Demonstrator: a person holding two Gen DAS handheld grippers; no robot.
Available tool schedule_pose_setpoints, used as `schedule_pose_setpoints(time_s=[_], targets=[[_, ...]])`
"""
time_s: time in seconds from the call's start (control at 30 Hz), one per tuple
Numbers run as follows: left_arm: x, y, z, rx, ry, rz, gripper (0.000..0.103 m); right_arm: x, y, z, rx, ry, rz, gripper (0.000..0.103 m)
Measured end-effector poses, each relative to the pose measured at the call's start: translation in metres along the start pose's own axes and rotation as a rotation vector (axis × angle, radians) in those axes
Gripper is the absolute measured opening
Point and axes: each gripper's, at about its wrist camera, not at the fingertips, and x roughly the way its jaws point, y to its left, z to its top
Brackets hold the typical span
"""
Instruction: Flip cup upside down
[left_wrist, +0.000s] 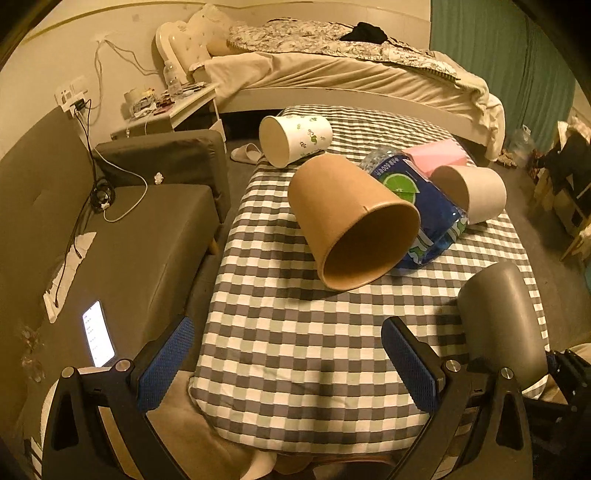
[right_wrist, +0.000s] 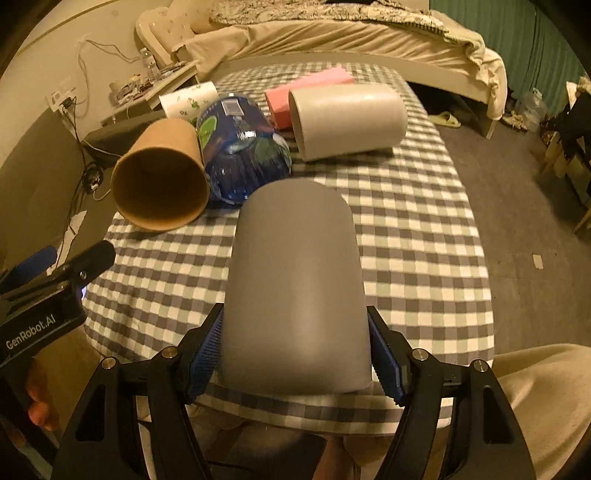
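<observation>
Between the blue pads of the right gripper (right_wrist: 295, 354) sits the grey cup (right_wrist: 295, 280), clamped at both sides, its rounded closed end pointing away over the checkered bench (right_wrist: 417, 229). Ahead and to its left lie a brown paper cup (right_wrist: 160, 181) and a blue bottle (right_wrist: 240, 151), touching. The left gripper (left_wrist: 288, 363) hangs spread wide, holding nothing, the grey cup just beside its right finger.

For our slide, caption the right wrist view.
Right gripper clamps a grey cup above the checked table.
</observation>
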Motion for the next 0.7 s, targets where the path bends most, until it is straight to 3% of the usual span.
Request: schedule_pose_setpoints(time_s=[0.33,0.5,0.7], targets=[[-0.006,-0.022,0.009,-0.001,0.064,-0.012,0.103,-0.049,-0.026,0.007,-0.01,-0.032,0.068,0.088],[-0.008,-0.053,0.016,0.049,0.111,-0.039,0.103,-0.066,-0.059,0.022,-0.032,-0.049,0.027,0.089],[-0.005,-0.09,0.022,0.075,0.153,-0.104,0.103,-0.055,-0.11,0.035,0.044,-0.102,-0.056,0.089]])
